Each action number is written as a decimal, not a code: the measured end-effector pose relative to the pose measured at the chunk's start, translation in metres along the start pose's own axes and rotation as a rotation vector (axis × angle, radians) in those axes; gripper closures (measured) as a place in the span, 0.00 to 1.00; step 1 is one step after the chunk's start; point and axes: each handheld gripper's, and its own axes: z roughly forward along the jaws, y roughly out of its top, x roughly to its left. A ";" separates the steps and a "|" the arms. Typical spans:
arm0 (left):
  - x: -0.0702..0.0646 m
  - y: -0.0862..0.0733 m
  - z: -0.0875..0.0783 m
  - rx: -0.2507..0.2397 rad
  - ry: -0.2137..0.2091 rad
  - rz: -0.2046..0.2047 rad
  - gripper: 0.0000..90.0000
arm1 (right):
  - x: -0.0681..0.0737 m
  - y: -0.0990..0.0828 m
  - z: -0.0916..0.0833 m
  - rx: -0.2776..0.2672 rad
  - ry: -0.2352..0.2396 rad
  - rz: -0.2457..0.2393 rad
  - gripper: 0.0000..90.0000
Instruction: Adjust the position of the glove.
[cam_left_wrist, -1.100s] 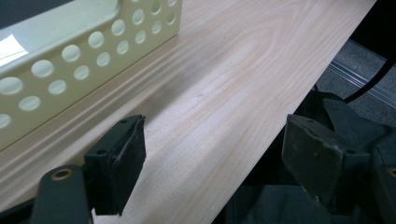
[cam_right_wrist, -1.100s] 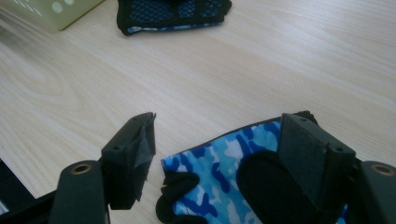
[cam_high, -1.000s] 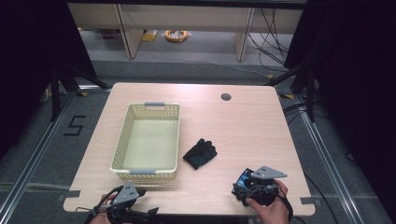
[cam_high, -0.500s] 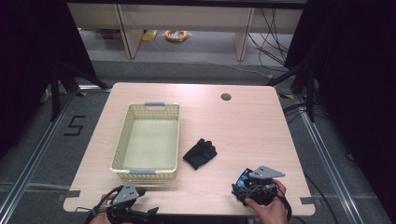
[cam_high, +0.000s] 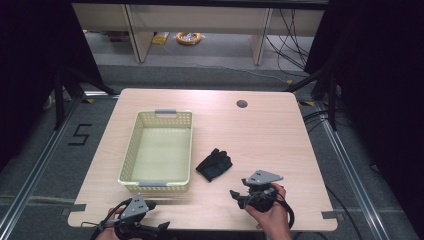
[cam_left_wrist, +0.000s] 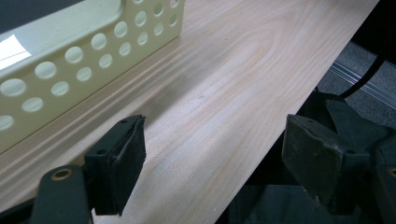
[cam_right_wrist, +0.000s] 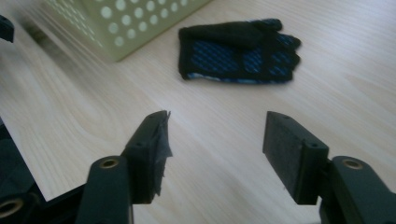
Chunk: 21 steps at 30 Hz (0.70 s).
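Observation:
A black glove (cam_high: 214, 165) with a blue-patterned palm lies flat on the wooden table (cam_high: 260, 140), just right of a pale yellow perforated basket (cam_high: 129, 155). My right gripper (cam_high: 236, 197) is held near the front edge and points at the glove from a short way off. In the right gripper view its jaws (cam_right_wrist: 215, 140) stand open over bare wood, having just been closing, with nothing between them and the glove (cam_right_wrist: 238, 51) ahead. My left gripper (cam_high: 157, 216) sits at the front left edge. It stands open (cam_left_wrist: 212, 149) beside the basket wall (cam_left_wrist: 70, 51).
The basket is empty and has grey handles at both ends; its corner (cam_right_wrist: 126, 23) shows in the right gripper view. A round cable hole (cam_high: 242, 104) sits at the table's far right. The table's front edge runs close under both grippers.
My right gripper has shifted left and a little forward, toward the glove. The left gripper, the glove and the basket have not moved.

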 end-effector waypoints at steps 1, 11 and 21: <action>0.000 0.000 -0.001 0.009 -0.001 0.002 0.24 | 0.003 0.004 0.003 0.005 0.007 -0.006 0.48; 0.003 0.001 -0.003 0.026 0.008 0.029 0.24 | 0.026 0.039 0.038 0.063 0.038 -0.064 0.58; 0.000 0.000 -0.001 0.000 -0.003 -0.009 0.24 | 0.033 0.060 0.078 0.084 0.011 -0.111 0.65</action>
